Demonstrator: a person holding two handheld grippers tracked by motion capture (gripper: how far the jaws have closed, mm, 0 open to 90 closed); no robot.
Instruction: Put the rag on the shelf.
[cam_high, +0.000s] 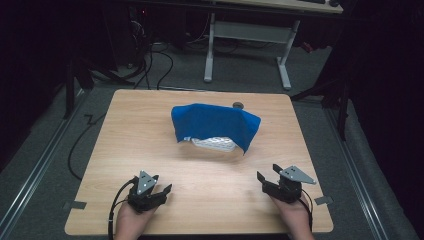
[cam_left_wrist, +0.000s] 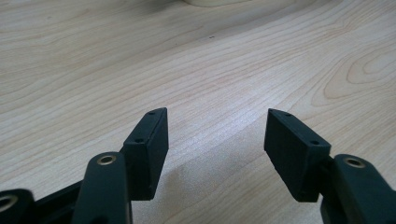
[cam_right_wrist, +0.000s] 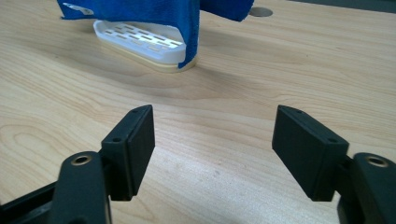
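Matt wood table (cam_high: 150, 150), blue cloth (cam_high: 215, 122), white plastic tray (cam_right_wrist: 140, 39)

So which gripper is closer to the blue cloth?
Right, though only slightly. The right gripper sits at the table's near edge, below the blue cloth and off its right corner. The left gripper is below its left side, a bit farther back.

The left tongs (cam_high: 159, 192) sit in the person's left hand (cam_high: 131, 218), which comes in from the near edge; the jaws stand apart with nothing between them and point ahead, a little toward the right tongs (cam_high: 268, 172). A cable (cam_high: 114, 207) loops from their outer side back past the wrist. The right tongs are held in the right hand (cam_high: 295, 215), level with the left pair and well apart from them. Their jaws gape wide and hold nothing, angled slightly toward the left tongs. Each pair carries a grey plate (cam_high: 145, 181) on top.
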